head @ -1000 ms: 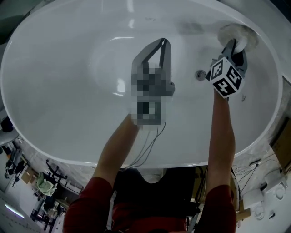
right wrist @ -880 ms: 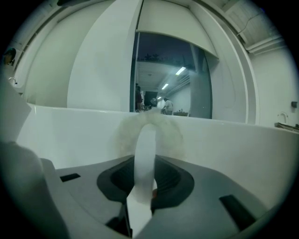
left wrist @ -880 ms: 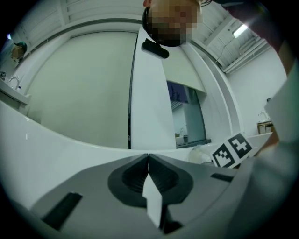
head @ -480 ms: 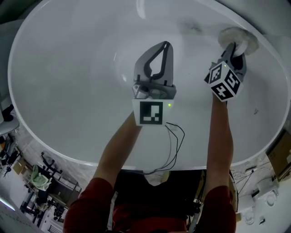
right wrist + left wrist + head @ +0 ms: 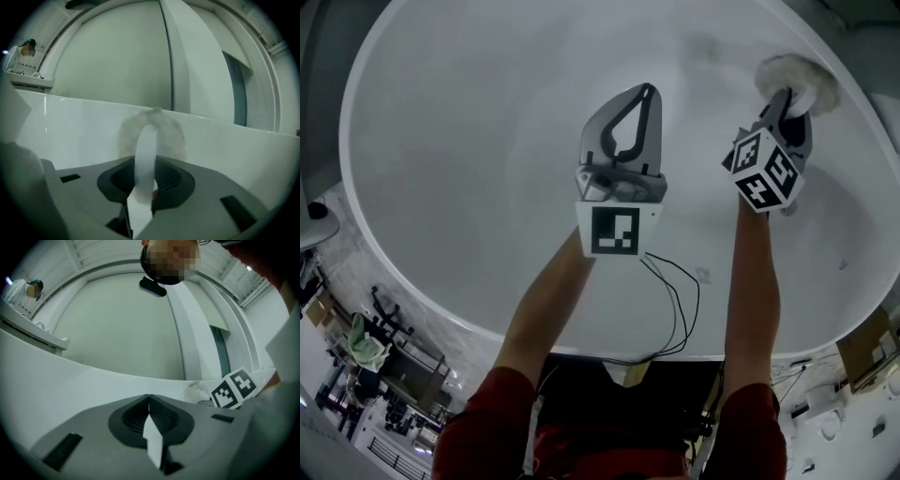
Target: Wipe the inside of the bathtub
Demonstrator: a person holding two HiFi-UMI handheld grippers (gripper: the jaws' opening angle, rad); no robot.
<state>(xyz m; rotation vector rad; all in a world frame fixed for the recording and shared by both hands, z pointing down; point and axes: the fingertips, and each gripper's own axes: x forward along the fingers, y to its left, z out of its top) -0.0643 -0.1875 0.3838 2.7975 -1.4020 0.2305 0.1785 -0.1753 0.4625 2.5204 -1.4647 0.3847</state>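
Note:
The white bathtub fills the head view. My right gripper is at its far right wall, shut on the white loop handle of a fluffy white wiping pad. The pad rests against the tub wall just under the rim. My left gripper hangs over the middle of the tub, shut, with nothing between its jaws. From the left gripper view I see the pad and the right gripper's marker cube off to the right.
A thin black cable loops from the left gripper over the tub's near rim. Racks and clutter stand on the floor at lower left, and boxes at lower right. A pale wall and a column rise behind the tub.
The left gripper has lifted slightly, away from the tub floor. The right gripper keeps the pad on the far wall, shifted a little. The drain has passed out of the head view.

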